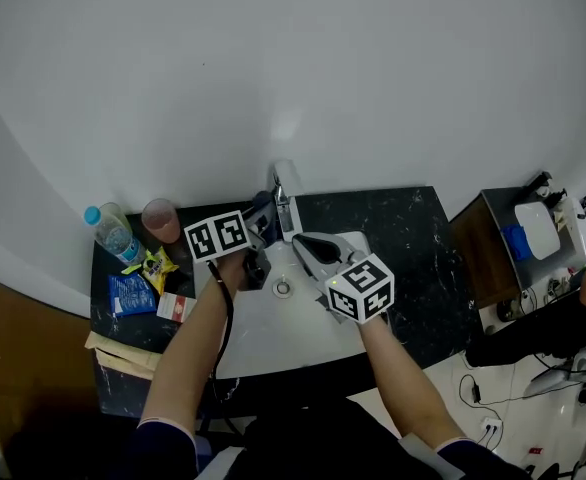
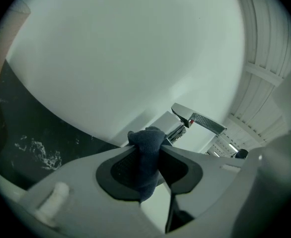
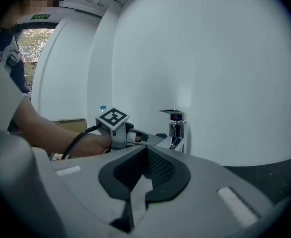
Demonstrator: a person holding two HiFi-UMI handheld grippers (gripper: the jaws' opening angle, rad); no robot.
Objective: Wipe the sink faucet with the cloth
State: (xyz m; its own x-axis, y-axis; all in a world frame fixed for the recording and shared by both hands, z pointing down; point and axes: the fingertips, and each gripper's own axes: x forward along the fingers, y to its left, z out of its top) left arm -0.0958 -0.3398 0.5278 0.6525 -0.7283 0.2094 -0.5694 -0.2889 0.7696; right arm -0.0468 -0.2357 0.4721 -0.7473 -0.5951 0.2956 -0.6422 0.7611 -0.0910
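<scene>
My left claw is clamped on the cloth, its jaws held apart only by the wad of fabric, which hangs in a dark blue, nubbly fold with a tuft poking out past the tips. That tuft sits right at the lower body of the faucet. I can't tell whether it is pressing on the metal or just beside it, so I'd judge the wipe as barely under way at best. The flat spout, the top lever and the far side all look left to do. The faucet is square-edged polished chrome with a blocky body and a thin, straight spout reaching over the sink, a smooth glossy white basin with a round metal drain. My right claw is fully closed with nothing in it, hovering over the basin and aimed towards the faucet from the other side. The worktop is black stone with pale veining. A clear plastic bottle and a pinkish cup stand at its left end.
</scene>
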